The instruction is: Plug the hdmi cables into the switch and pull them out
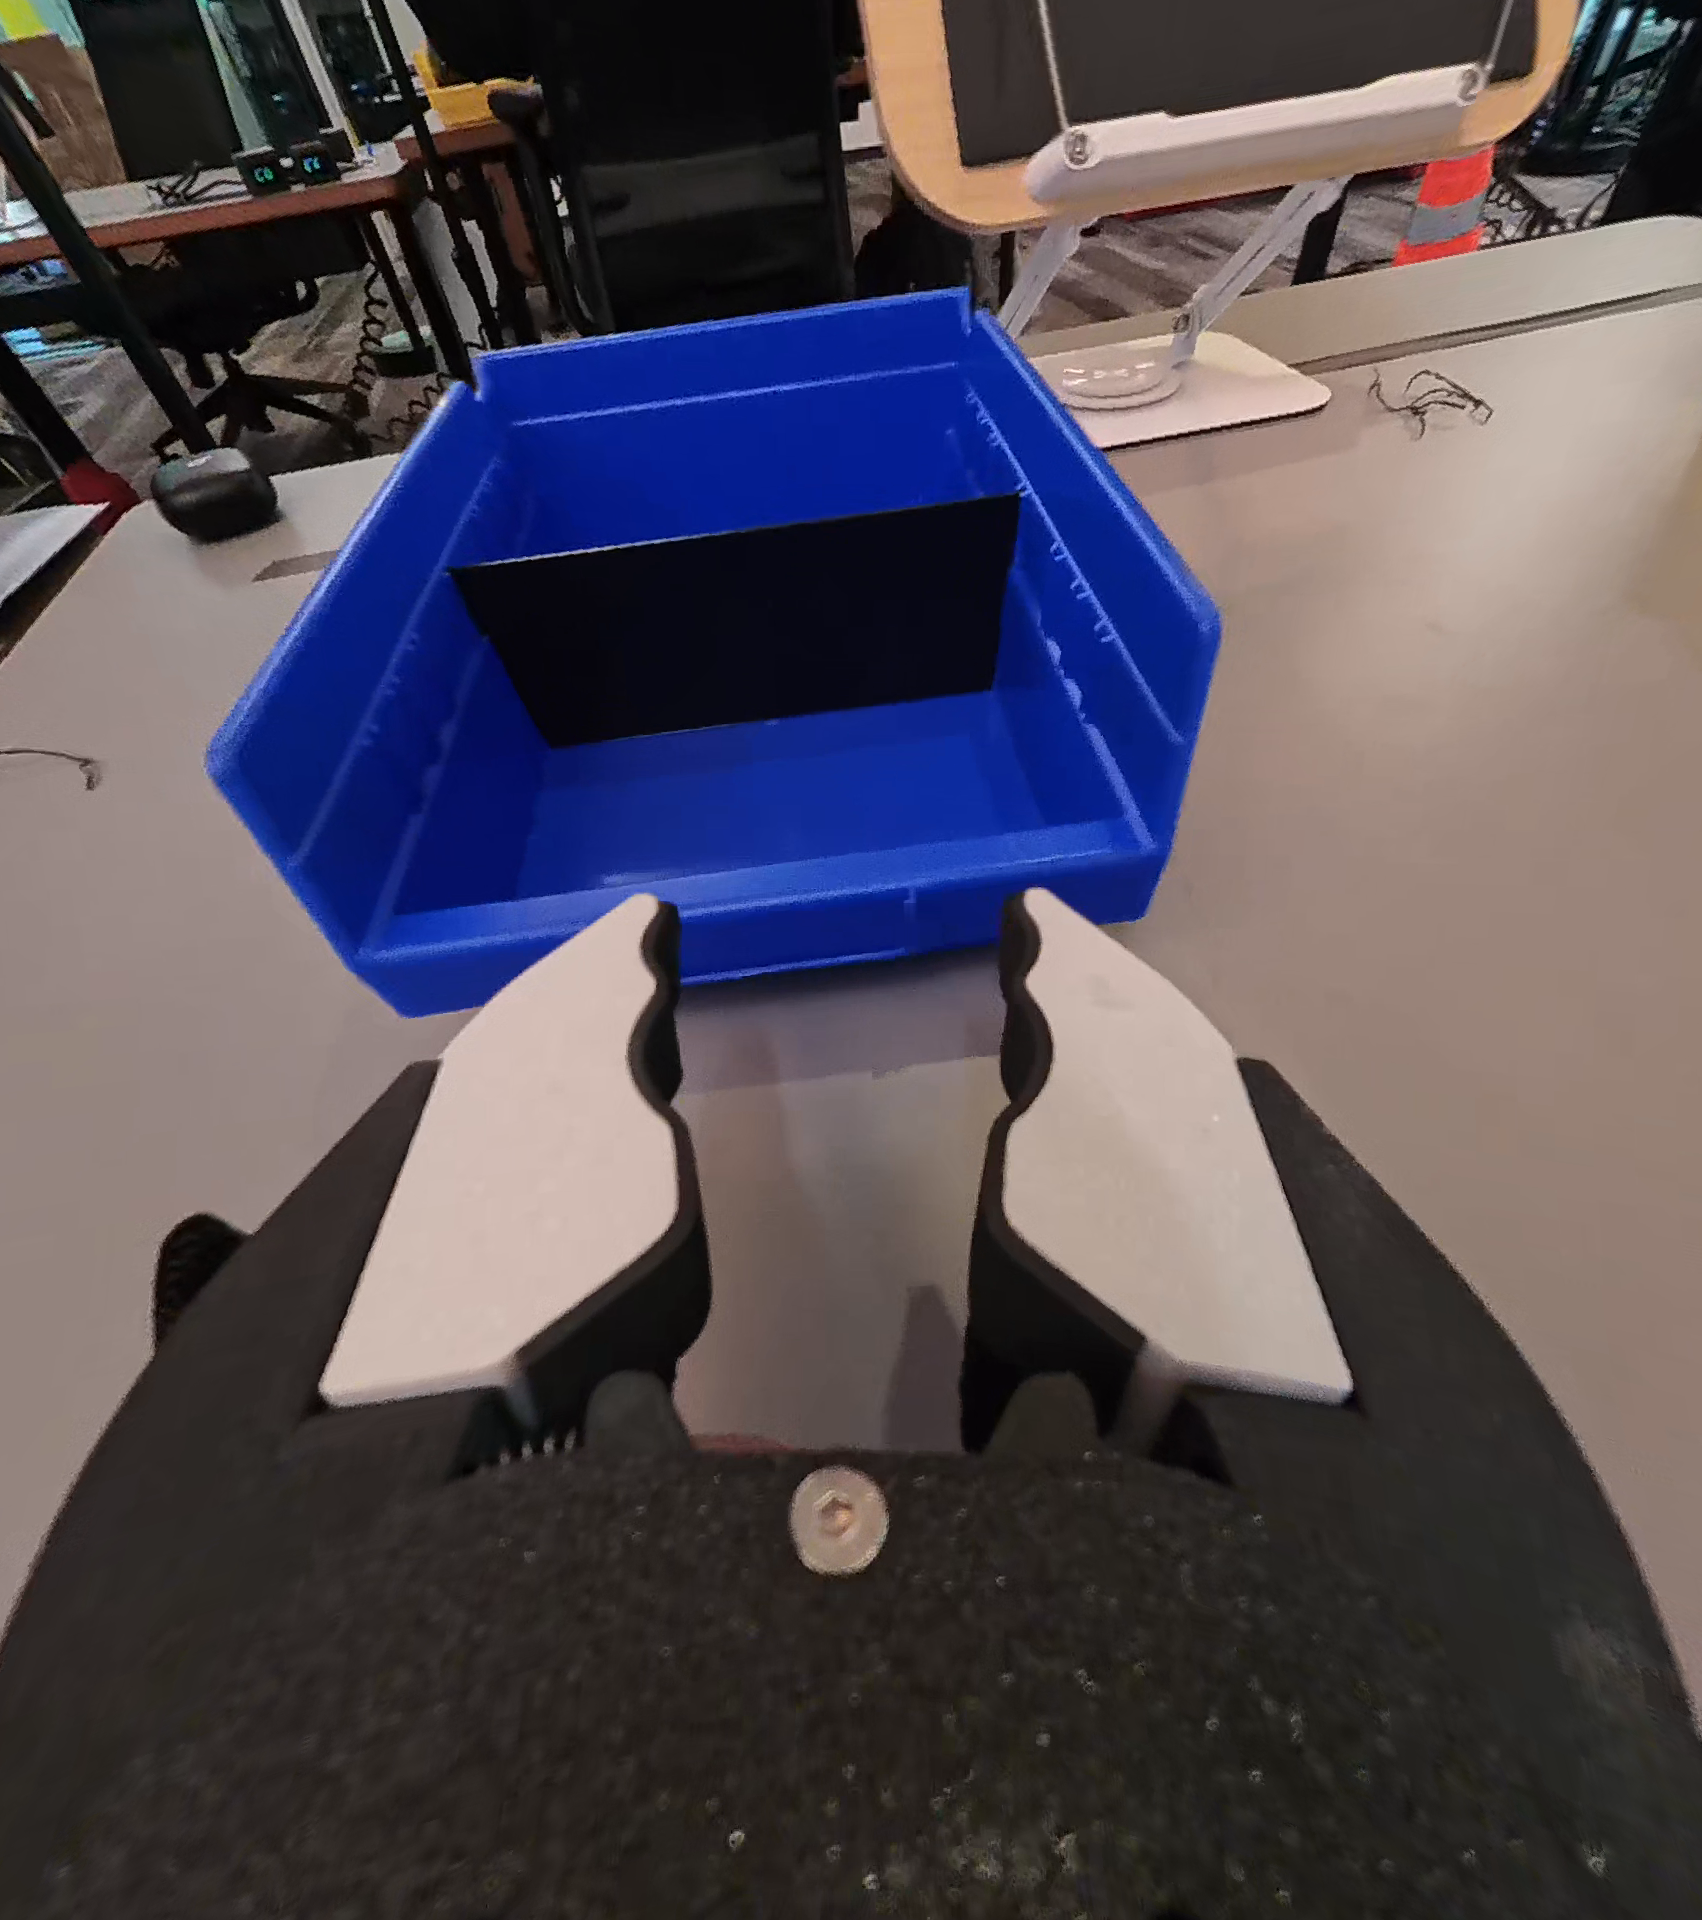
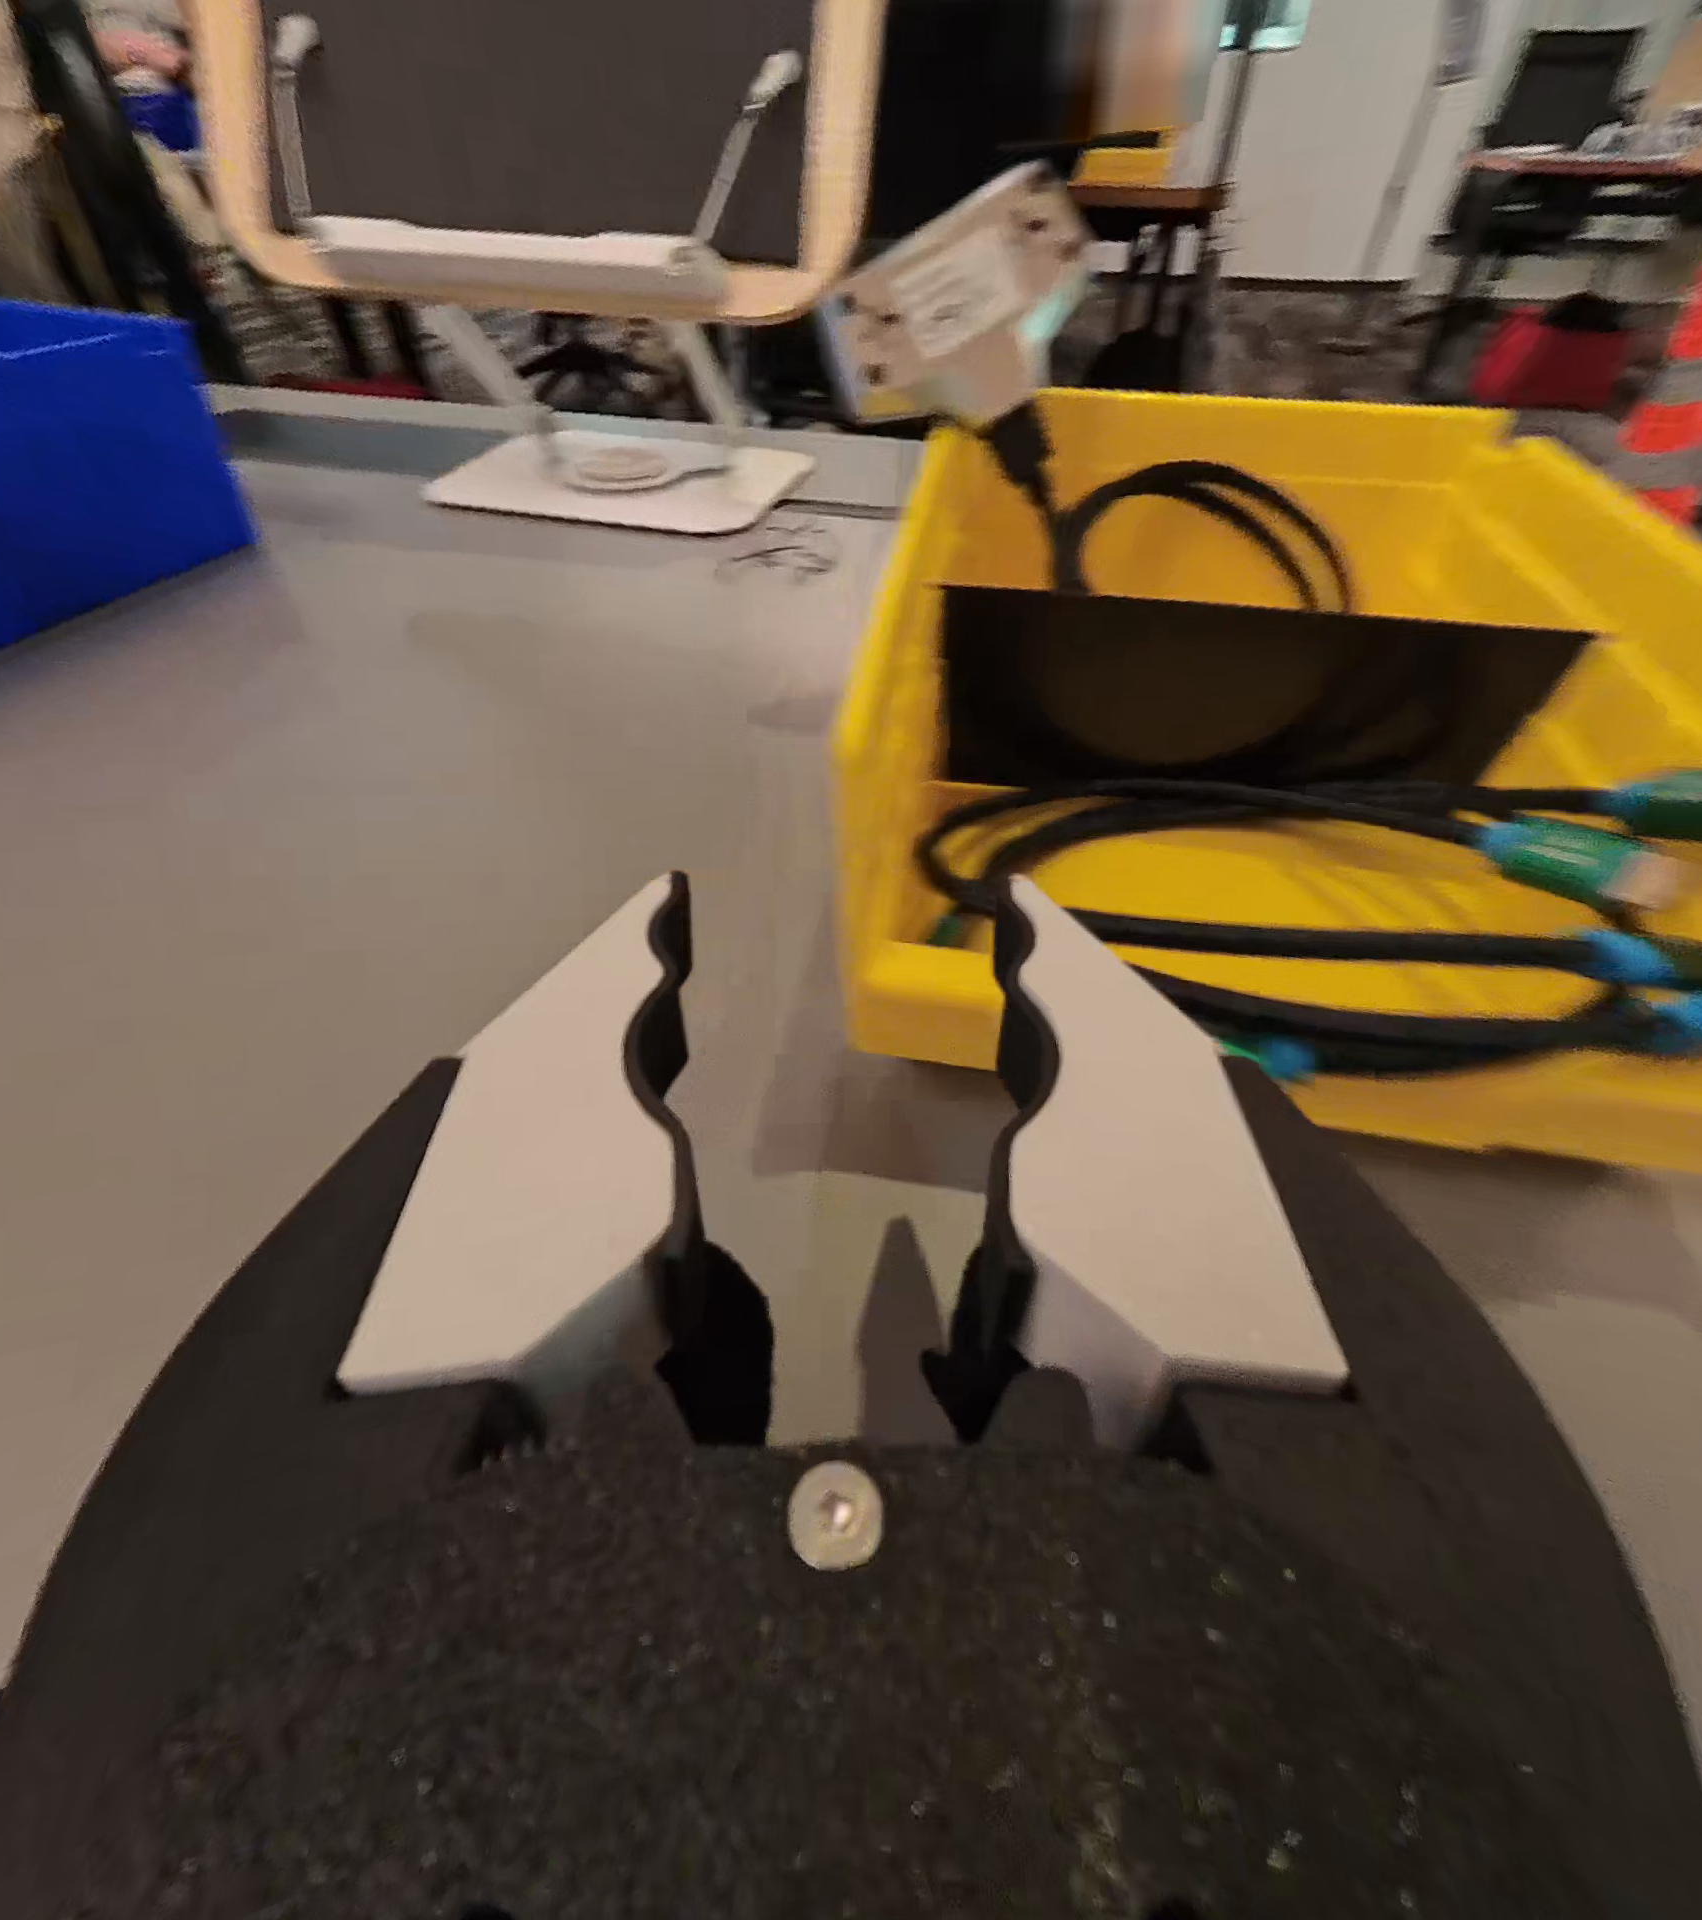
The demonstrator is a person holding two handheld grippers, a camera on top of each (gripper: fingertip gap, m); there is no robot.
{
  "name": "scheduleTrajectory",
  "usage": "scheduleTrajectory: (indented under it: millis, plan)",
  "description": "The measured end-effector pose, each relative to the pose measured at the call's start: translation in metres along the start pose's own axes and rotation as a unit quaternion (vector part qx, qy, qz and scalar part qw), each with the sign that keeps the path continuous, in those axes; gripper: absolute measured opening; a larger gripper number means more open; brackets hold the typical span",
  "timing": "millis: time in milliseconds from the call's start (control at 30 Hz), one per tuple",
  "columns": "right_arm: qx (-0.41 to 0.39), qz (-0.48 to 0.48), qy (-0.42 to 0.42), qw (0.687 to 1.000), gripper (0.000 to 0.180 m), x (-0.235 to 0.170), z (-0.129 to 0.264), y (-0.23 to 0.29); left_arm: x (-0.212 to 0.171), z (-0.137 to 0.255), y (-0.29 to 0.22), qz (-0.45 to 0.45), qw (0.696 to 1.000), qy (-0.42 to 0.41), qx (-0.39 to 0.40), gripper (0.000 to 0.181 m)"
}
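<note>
A: How far along are we?

B: Barely begun, we'd judge. The hdmi cables point(image 2: 1346, 935) lie coiled in the front compartment of the yellow bin point(image 2: 888, 727), their blue-green plugs spilling over its right side. The switch point(image 2: 961, 291), a silver box, sits at the bin's back rim with one black lead already in it, though blur hides the ports.

A: And what are we holding?

B: Nothing. Our right hand-held gripper point(image 2: 842, 904) hovers spread wide over the tabletop point(image 2: 411, 779), just left of the bin. Our left hand-held gripper point(image 1: 842, 925) gapes too, facing the empty blue bin point(image 1: 327, 727).
</note>
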State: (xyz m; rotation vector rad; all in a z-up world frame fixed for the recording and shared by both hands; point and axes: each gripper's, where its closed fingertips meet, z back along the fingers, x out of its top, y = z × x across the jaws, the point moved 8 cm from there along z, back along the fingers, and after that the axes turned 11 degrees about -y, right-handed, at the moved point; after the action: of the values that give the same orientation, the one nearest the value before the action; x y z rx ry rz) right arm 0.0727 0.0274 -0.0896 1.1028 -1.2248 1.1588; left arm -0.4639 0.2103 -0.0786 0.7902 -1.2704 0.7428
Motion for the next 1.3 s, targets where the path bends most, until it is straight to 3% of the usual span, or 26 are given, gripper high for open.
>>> scheduleTrajectory:
  millis: [200, 300, 400, 500, 567, 667, 767, 833, 900, 933, 967, 1000, 1033, 1300]
  plan:
    - [-0.018, 0.001, -0.004, 1.000, 0.076, 0.005, -0.039, 0.040, 0.001, -0.003, -0.046, -0.029, 0.998, -0.005, -0.048, 0.066]
    - [0.062, -0.044, -0.004, 0.997, 0.078, 0.007, -0.034, 0.063, 0.004, -0.002, -0.093, -0.015, 0.994, -0.007, -0.108, 0.073]
    - [0.068, -0.032, -0.047, 0.996, 0.075, 0.023, -0.015, 0.071, 0.010, -0.009, -0.162, -0.025, 0.983, -0.005, -0.182, 0.078]
    - [-0.052, 0.033, -0.155, 0.986, 0.075, 0.048, 0.017, 0.042, 0.022, -0.027, -0.231, -0.049, 0.973, -0.013, -0.225, 0.072]
    - [-0.152, 0.048, -0.195, 0.968, 0.062, 0.054, 0.040, 0.006, 0.032, -0.047, -0.275, -0.044, 0.968, -0.019, -0.245, 0.068]
    - [-0.263, 0.054, -0.139, 0.953, 0.057, 0.037, 0.054, -0.049, 0.039, -0.086, -0.335, -0.038, 0.969, -0.009, -0.243, 0.064]
    - [-0.250, -0.005, -0.040, 0.967, 0.058, 0.011, 0.046, -0.077, 0.037, -0.122, -0.378, -0.019, 0.971, 0.015, -0.236, 0.064]
    - [-0.230, -0.062, -0.034, 0.971, 0.050, 0.004, 0.040, -0.082, 0.035, -0.140, -0.394, -0.005, 0.974, 0.028, -0.223, 0.061]
    - [-0.232, -0.076, -0.016, 0.970, 0.018, -0.001, 0.033, -0.087, 0.035, -0.154, -0.402, 0.003, 0.979, 0.030, -0.200, 0.048]
    - [-0.230, -0.069, -0.003, 0.971, 0.015, -0.003, 0.027, -0.088, 0.037, -0.158, -0.405, 0.007, 0.980, 0.031, -0.199, 0.048]
    - [-0.220, -0.062, 0.008, 0.974, 0.010, -0.005, 0.021, -0.088, 0.037, -0.160, -0.409, 0.013, 0.979, 0.034, -0.200, 0.037]
    - [-0.212, -0.058, 0.021, 0.975, 0.006, -0.008, 0.014, -0.087, 0.037, -0.161, -0.412, 0.014, 0.981, 0.037, -0.192, 0.015]
    - [-0.218, -0.059, 0.032, 0.974, 0.002, -0.011, 0.009, -0.086, 0.037, -0.163, -0.414, 0.007, 0.984, 0.036, -0.175, 0.013]
    - [-0.251, -0.003, 0.019, 0.968, 0.001, 0.010, 0.018, -0.050, 0.043, -0.144, -0.388, 0.020, 0.988, 0.011, -0.150, 0.004]
